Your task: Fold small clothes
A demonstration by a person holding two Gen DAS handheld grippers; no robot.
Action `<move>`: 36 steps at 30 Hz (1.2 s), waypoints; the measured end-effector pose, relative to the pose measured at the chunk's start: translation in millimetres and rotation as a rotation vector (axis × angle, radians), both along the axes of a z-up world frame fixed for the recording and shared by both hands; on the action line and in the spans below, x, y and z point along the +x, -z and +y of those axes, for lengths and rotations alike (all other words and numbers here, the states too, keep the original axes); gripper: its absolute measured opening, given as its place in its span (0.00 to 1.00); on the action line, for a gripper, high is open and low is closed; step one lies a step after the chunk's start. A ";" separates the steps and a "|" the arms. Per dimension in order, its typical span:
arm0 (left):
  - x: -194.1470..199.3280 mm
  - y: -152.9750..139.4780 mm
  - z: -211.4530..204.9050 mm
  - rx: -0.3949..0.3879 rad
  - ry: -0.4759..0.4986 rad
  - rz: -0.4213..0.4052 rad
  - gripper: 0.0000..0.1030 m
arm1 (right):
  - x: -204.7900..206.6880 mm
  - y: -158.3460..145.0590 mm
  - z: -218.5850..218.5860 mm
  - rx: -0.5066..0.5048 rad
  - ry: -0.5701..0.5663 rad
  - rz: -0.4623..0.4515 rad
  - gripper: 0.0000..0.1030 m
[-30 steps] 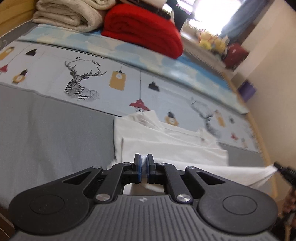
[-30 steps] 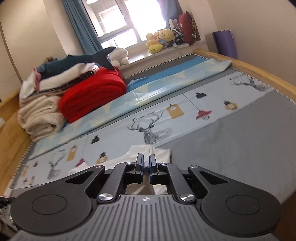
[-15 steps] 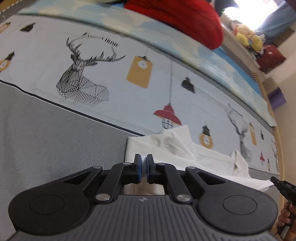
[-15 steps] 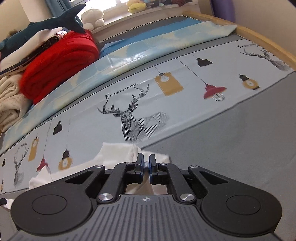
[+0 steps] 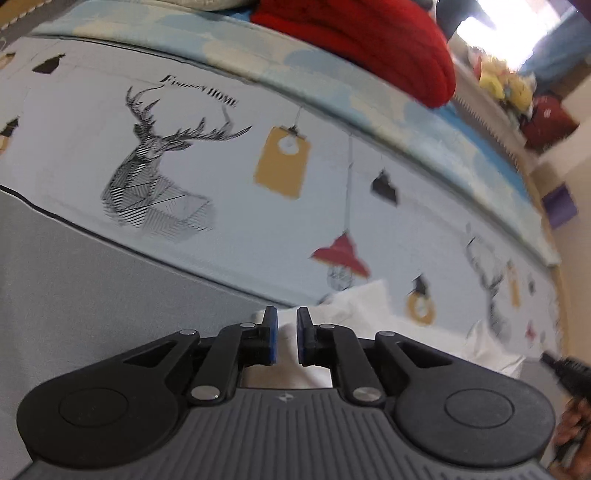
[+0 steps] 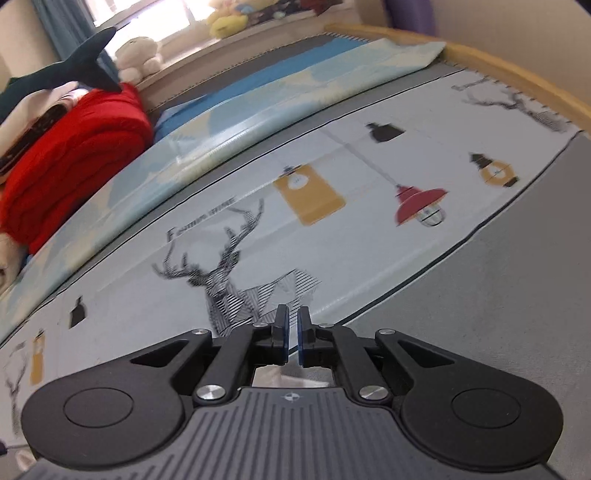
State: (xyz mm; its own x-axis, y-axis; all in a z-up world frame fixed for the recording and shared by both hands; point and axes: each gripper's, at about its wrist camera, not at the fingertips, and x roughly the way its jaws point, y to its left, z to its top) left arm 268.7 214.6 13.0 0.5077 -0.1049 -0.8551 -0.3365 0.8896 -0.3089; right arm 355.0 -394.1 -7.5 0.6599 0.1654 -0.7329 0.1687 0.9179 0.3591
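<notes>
White garment point(image 5: 369, 306) lies on the bed point(image 5: 74, 288), straddling the line where the grey strip meets the printed sheet point(image 5: 221, 166). It's plain white, soft knit-looking, rumpled, with a raised fold peak near the red lamp print point(image 5: 341, 254) and a second lobe point(image 5: 487, 347) off to the right of the left wrist view. No visible print or trim; type of garment can't be told from here.

Left gripper point(image 5: 284, 341): fingers parting right now, small gap between the blue pads. White fabric shows in the gap and under the fingers, but the pads don't look pressed on it, so it's released or nearly so.

Right gripper point(image 6: 291, 339): fingers almost fully together, only a sliver between the pads. A pale patch shows through the frame behind the fingers; can't tell whether cloth is pinched. From the right wrist view the tips sit over the deer print point(image 6: 236, 280) at the sheet's edge.

Background: red blanket point(image 5: 369, 44) folded at the far side, plush toys point(image 6: 225, 22) on the window ledge. Person's hand point(image 5: 572, 435) is at the lower right edge of the left view.
</notes>
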 end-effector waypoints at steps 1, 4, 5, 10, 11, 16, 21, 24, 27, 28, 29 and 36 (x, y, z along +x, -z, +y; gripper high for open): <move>-1.9 3.2 3.2 0.004 0.000 0.017 0.11 | -0.4 2.3 -0.4 0.011 -0.030 0.001 0.05; -8.3 14.0 13.1 -0.017 -0.013 0.059 0.12 | -2.0 12.3 -1.7 0.017 -0.072 0.034 0.05; -9.2 17.9 13.7 -0.022 -0.007 0.071 0.12 | -1.9 16.0 -1.9 0.015 -0.078 0.056 0.05; -4.0 29.3 -1.1 0.002 0.056 0.095 0.26 | -3.1 25.0 0.7 0.025 -0.096 0.093 0.05; -2.4 30.2 -3.9 -0.001 0.061 0.091 0.29 | -3.2 26.7 2.7 0.026 -0.105 0.101 0.06; 7.5 32.3 -8.9 -0.020 0.030 0.081 0.36 | -0.6 38.0 19.0 -0.004 -0.155 0.143 0.26; 25.3 39.4 -17.3 0.007 0.024 0.088 0.36 | 8.4 43.0 36.8 -0.029 -0.192 0.144 0.27; 34.2 43.2 -19.7 0.020 0.037 0.080 0.35 | 14.3 49.9 41.4 -0.048 -0.197 0.158 0.27; 41.6 44.7 -23.7 0.042 0.073 0.064 0.14 | 20.0 54.3 42.5 -0.065 -0.198 0.160 0.23; 43.9 43.4 -24.5 0.064 0.088 0.058 0.07 | 21.6 53.8 42.8 -0.070 -0.198 0.152 0.11; 45.1 40.7 -24.1 0.094 0.084 0.045 0.06 | 23.1 51.8 42.6 -0.063 -0.198 0.139 0.08; 55.6 22.6 -23.8 0.174 -0.003 -0.086 0.06 | 27.3 18.4 33.0 -0.046 -0.070 -0.049 0.06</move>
State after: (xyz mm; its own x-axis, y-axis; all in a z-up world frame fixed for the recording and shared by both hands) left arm 324.3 190.8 -9.7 0.5794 0.0424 -0.8139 -0.3183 0.9311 -0.1782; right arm 382.3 -361.0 -25.9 0.6834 0.1794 -0.7076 0.0864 0.9426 0.3225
